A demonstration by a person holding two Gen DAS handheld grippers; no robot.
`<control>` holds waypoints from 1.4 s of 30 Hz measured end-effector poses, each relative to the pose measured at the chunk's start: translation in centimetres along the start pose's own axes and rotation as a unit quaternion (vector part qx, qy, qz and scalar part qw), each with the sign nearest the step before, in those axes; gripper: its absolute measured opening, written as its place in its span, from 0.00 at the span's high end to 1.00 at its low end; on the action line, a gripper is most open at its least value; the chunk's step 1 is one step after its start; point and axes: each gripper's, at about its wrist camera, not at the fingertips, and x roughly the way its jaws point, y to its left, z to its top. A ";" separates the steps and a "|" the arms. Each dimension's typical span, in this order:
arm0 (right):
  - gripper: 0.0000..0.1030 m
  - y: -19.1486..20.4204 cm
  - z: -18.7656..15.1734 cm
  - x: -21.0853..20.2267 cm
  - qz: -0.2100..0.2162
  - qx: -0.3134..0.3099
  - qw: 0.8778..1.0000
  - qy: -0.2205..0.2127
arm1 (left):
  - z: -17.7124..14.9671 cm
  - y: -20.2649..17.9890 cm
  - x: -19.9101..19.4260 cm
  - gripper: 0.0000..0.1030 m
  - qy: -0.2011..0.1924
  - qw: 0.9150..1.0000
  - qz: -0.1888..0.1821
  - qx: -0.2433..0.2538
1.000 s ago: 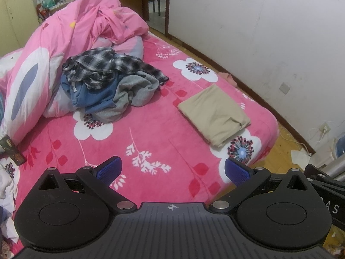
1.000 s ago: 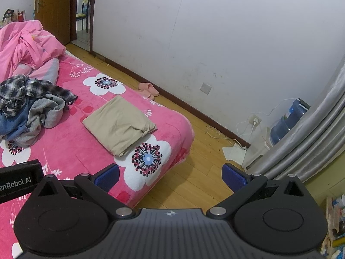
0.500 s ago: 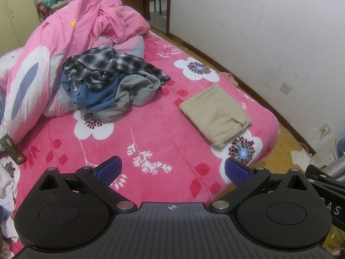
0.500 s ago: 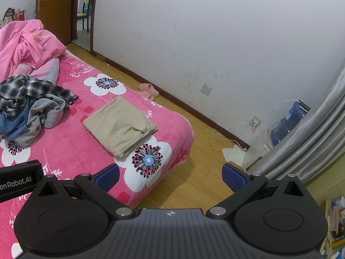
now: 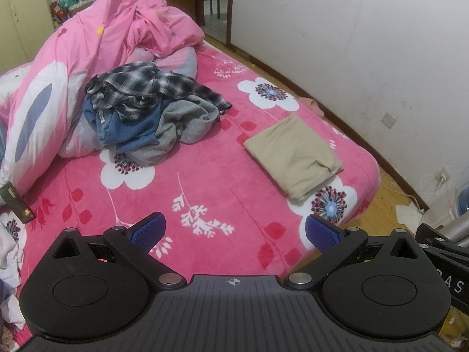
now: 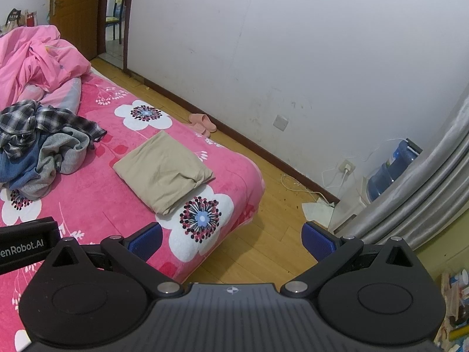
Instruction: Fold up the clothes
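A folded beige garment [image 5: 293, 154] [image 6: 162, 170] lies flat near the bed's right corner. Further back a loose pile of clothes [image 5: 149, 111] [image 6: 41, 143] holds a plaid shirt on top, a blue piece and a grey piece. My left gripper [image 5: 234, 231] hovers open over the pink floral bed cover [image 5: 190, 182], well short of both. My right gripper [image 6: 231, 239] is open too, over the bed's corner and the wooden floor, with the beige garment ahead to its left. Nothing is between either pair of blue pads.
A crumpled pink duvet [image 5: 88, 47] fills the back left of the bed. A dark phone-like object [image 5: 16, 202] lies at the left edge. Pink slippers [image 6: 202, 123], a white wall, a blue water jug [image 6: 390, 167], a grey curtain [image 6: 425, 187] and floor cables lie to the right.
Both views have shifted only slightly; the left view has crept a little lower and nearer. Both grippers stay open and the clothes have not moved.
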 end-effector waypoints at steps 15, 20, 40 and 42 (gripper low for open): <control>0.00 0.1 0.2 0.1 0.000 0.000 1.000 -0.001 | -0.1 -0.2 -0.1 0.01 0.000 1.000 0.003 -0.002; 0.00 0.0 0.2 0.2 0.001 0.002 1.000 0.000 | -0.1 -0.1 0.0 0.01 0.001 1.000 0.003 -0.004; 0.00 0.0 0.2 0.2 0.000 0.001 1.000 -0.003 | 0.1 -0.2 0.0 0.01 0.000 1.000 0.003 -0.004; 0.00 0.0 0.2 0.2 -0.001 0.001 1.000 -0.003 | 0.1 -0.2 0.0 0.00 0.001 1.000 0.002 -0.004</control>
